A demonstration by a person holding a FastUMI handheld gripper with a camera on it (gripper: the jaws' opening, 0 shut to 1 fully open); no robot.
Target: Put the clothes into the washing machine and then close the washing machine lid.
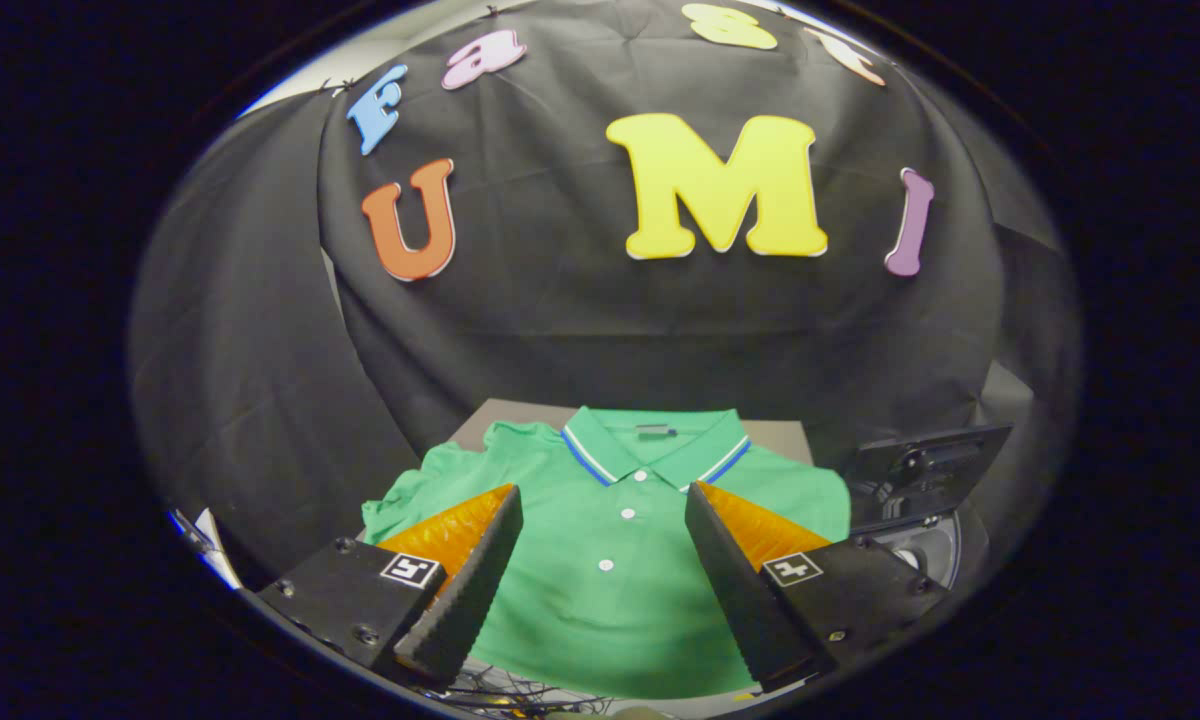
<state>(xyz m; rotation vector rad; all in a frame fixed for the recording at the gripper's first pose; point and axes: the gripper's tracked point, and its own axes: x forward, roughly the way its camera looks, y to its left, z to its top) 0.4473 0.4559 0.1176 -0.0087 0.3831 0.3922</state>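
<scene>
Gripper (pixel 603 500) open above the green polo shirt (pixel 610 560).
The fingers stand wide apart, nothing between them; the shirt lies flat, and the dark round thing (pixel 920 500) beside it is perhaps the washing machine.

Grey table (pixel 520 412), green polo shirt (pixel 610 580) spread flat on it, collar toward the wall

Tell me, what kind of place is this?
Probably a staged recording booth: black cloth wall, a green polo shirt laid flat beneath the open claw, and what looks like a small washing machine beside it.
</scene>
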